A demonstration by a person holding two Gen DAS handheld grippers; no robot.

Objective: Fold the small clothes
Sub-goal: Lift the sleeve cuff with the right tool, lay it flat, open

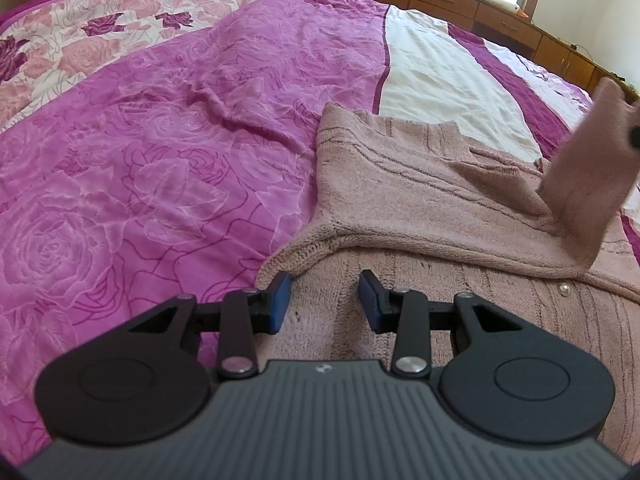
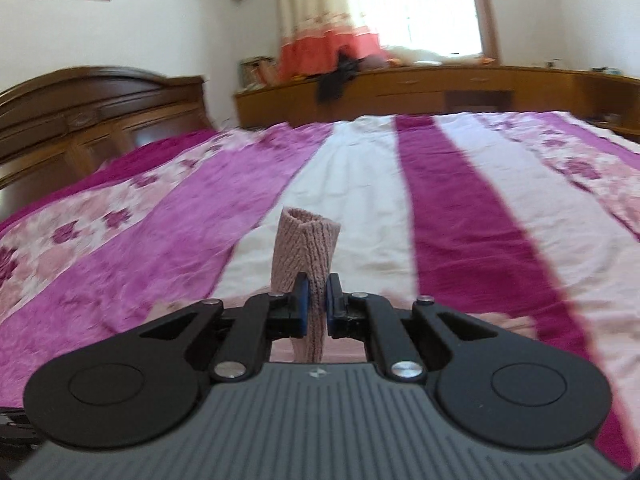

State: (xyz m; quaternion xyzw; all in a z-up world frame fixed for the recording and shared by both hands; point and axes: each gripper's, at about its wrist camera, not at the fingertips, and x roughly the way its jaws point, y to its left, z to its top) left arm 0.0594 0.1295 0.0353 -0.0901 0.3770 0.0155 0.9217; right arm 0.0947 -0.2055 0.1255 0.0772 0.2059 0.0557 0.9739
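A dusty-pink knit cardigan (image 1: 420,200) lies on the bed, one side folded over its front, a small button (image 1: 565,289) showing. My left gripper (image 1: 325,300) hovers open just above the cardigan's lower front, blue pads apart with only knit beneath them. One sleeve (image 1: 588,168) is lifted off the bed at the right edge of the left wrist view. In the right wrist view my right gripper (image 2: 316,304) is shut on that sleeve's cuff (image 2: 306,244), which stands up between the blue pads.
A pink and magenta floral bedspread (image 1: 160,160) with a white stripe (image 1: 432,76) covers the wide bed. A dark wooden headboard (image 2: 92,108) stands at the left. Low wooden cabinets (image 2: 440,92) with dark clothes and toys line the window wall.
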